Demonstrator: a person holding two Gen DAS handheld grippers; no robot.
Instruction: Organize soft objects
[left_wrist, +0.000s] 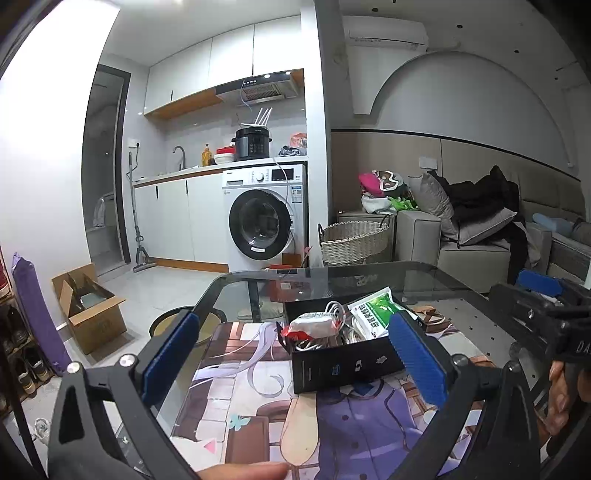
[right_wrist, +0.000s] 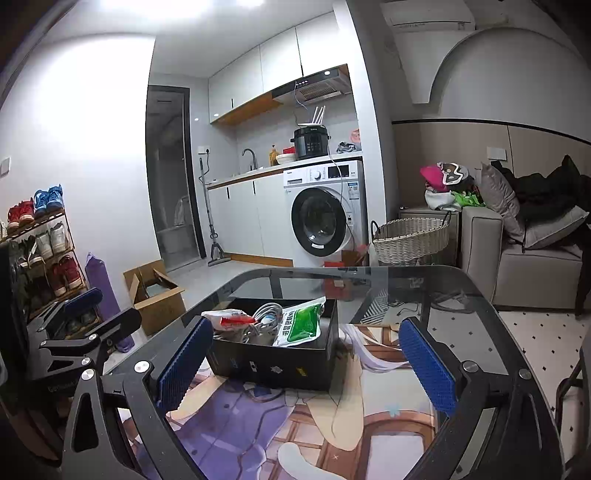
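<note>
With both grippers (left_wrist: 291, 354) (right_wrist: 306, 360) spread wide, empty, box (right_wrist: 273, 360) could be shoved & packets (right_wrist: 301, 323) spilled if approached w/o care.

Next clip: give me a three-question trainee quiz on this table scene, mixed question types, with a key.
1. True or false: the left gripper holds the green packet.
2. What holds the packets and the white cable?
A. wicker basket
B. black box
C. cardboard carton
3. Fill in: the black box rests on a printed ___ on the glass table.

Key:
1. False; its jaws stand open and empty, as do those of the right gripper.
2. B
3. mat
</note>
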